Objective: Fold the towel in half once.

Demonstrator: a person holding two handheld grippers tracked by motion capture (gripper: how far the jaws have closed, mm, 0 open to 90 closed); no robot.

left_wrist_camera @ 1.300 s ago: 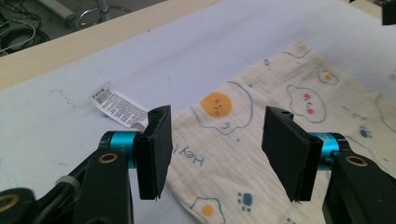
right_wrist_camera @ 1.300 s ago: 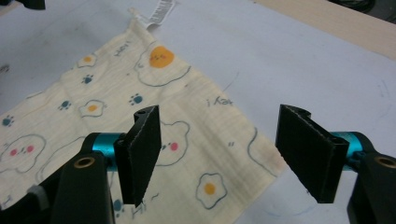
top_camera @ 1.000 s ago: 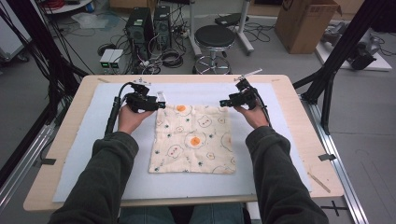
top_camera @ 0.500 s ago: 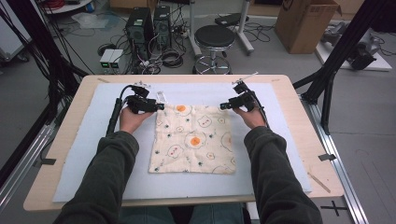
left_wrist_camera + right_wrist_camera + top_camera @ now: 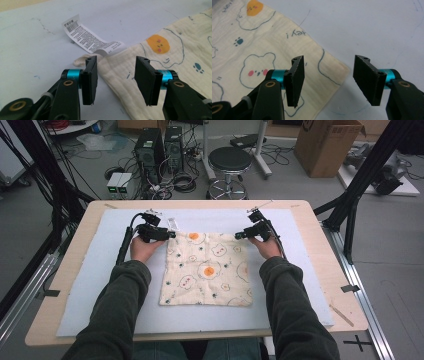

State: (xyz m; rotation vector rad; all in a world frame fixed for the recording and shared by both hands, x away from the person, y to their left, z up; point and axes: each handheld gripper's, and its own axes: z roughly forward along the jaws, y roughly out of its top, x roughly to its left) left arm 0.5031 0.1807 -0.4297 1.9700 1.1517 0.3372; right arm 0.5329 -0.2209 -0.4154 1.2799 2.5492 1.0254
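Both hand-held grippers, left (image 5: 116, 80) and right (image 5: 325, 81), have sunk onto the cloth's (image 5: 207, 267) far corners, half-open jaws just closing, nothing pinched yet

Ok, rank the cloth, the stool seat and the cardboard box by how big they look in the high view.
1. cloth, plainly largest.
2. cardboard box, partly cut off by the frame's top edge.
3. stool seat.
Box and stool stand on the floor, farther from the camera, so their true sizes may rank differently.

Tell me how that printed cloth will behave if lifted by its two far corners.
The printed cloth looks thin and crinkled, so it will likely hang limp and sag in the middle. It lies flat on the blue mat, probably very light. Its care label would likely dangle loose.
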